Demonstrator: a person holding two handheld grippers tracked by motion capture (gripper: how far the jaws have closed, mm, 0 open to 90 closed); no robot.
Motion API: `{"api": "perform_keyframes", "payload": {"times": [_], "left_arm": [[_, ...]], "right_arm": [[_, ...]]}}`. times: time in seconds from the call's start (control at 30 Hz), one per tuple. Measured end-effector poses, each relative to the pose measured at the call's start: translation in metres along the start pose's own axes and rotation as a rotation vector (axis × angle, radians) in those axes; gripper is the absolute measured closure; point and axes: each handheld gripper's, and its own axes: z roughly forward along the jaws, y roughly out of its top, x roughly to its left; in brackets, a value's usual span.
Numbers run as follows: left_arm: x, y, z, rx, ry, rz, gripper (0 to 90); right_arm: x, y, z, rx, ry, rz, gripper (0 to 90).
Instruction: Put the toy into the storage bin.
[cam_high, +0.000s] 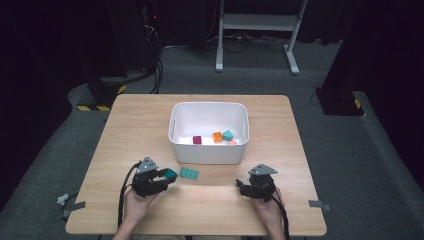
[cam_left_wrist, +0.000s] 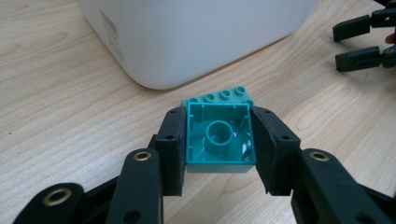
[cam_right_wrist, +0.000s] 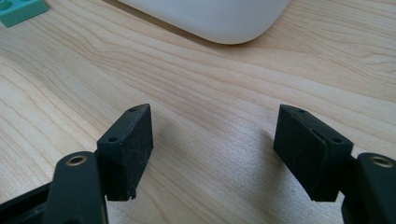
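Two claws: left claw (cam_high: 168, 176), right claw (cam_high: 243, 186). One white bin (cam_high: 209, 152), centre frame. Four blocks inside: maroon block (cam_high: 197, 140), orange block (cam_high: 217, 136), teal block (cam_high: 228, 135), pink block (cam_high: 232, 142). One teal brick (cam_left_wrist: 219, 140) in left claw. One flat teal plate (cam_high: 189, 173) on one bench (cam_high: 140, 120).

Even overhead light on table (cam_high: 150, 115), dark surroundings (soft shadows), slight blur at pic edges

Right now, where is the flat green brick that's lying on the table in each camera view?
High view: the flat green brick lies on the table just in front of the white tub, right of the left gripper.
Left gripper view: middle, its studs poke up behind the teal block held in the jaws.
Right gripper view: top left corner, cut by the edge.
Shared landmark: the white tub's rounded wall.
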Motion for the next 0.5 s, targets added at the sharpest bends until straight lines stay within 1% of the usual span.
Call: {"api": "perform_keyframes", "payload": {"times": [0.07,0.1,0.13,0.23,0.37,0.43,0.5], "left_arm": [[0.0,0.005,-0.003,0.0,0.003,0.008,58.3],[0.0,0.005,-0.003,0.0,0.003,0.008,58.3],[0.002,0.009,-0.007,-0.003,0.005,0.01,58.3],[0.005,0.014,-0.013,-0.008,0.005,-0.001,58.3],[0.012,0.017,-0.021,-0.032,-0.012,-0.047,58.3],[0.014,0.019,-0.024,-0.035,-0.013,-0.059,58.3],[0.015,0.022,-0.025,-0.037,-0.007,-0.054,58.3]], "right_arm": [[0.0,0.0,0.0,0.0,0.0,0.0,28.1],[0.0,0.0,0.0,0.0,0.0,0.0,28.1],[0.0,0.0,0.0,0.0,0.0,0.0,28.1],[0.0,0.0,0.0,0.0,0.0,0.0,28.1],[0.0,0.0,0.0,0.0,0.0,0.0,28.2],[0.0,0.0,0.0,0.0,0.0,0.0,28.1],[0.0,0.0,0.0,0.0,0.0,0.0,28.1]]}}
